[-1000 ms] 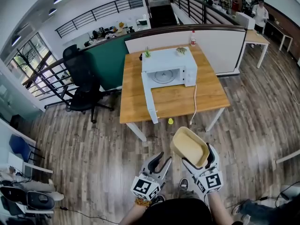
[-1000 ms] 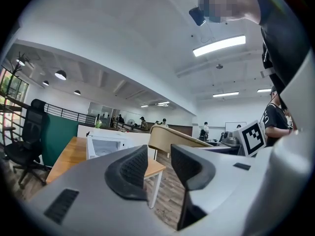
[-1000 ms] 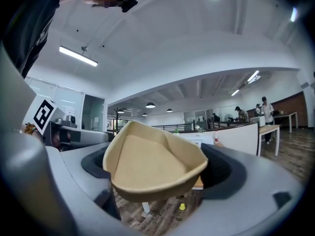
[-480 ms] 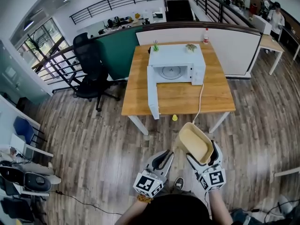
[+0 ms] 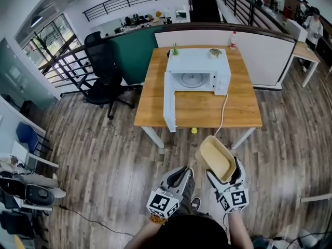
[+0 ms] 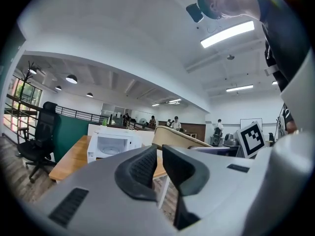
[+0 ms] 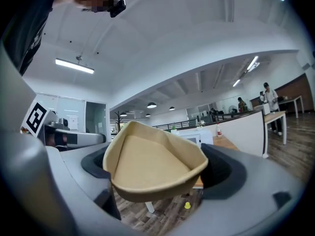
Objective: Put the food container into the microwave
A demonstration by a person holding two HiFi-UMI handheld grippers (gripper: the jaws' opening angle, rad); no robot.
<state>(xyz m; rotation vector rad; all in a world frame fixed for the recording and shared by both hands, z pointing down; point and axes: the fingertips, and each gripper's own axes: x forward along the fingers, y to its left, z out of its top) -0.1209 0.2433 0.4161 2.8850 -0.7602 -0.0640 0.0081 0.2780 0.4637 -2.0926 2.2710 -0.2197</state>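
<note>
A tan, empty food container (image 5: 217, 157) is held in my right gripper (image 5: 224, 174), whose jaws are shut on its near end; in the right gripper view the food container (image 7: 152, 162) fills the space between the jaws. My left gripper (image 5: 180, 176) hangs beside it, shut and empty, its fingertips (image 6: 158, 165) nearly touching. The white microwave (image 5: 198, 71) stands on the wooden table (image 5: 244, 108) ahead, its door (image 5: 169, 101) swung open toward me and a round turntable visible inside. In the left gripper view the microwave (image 6: 114, 144) shows far off.
A black office chair (image 5: 104, 71) stands left of the table. The microwave's cord (image 5: 223, 113) hangs over the table's front edge. A small yellow object (image 5: 194, 130) lies on the wood floor under the table. A low partition wall (image 5: 259, 51) runs behind the table.
The view has shifted forward, so the table and microwave sit slightly nearer and more centred. Both grippers and the container keep the same pose.
</note>
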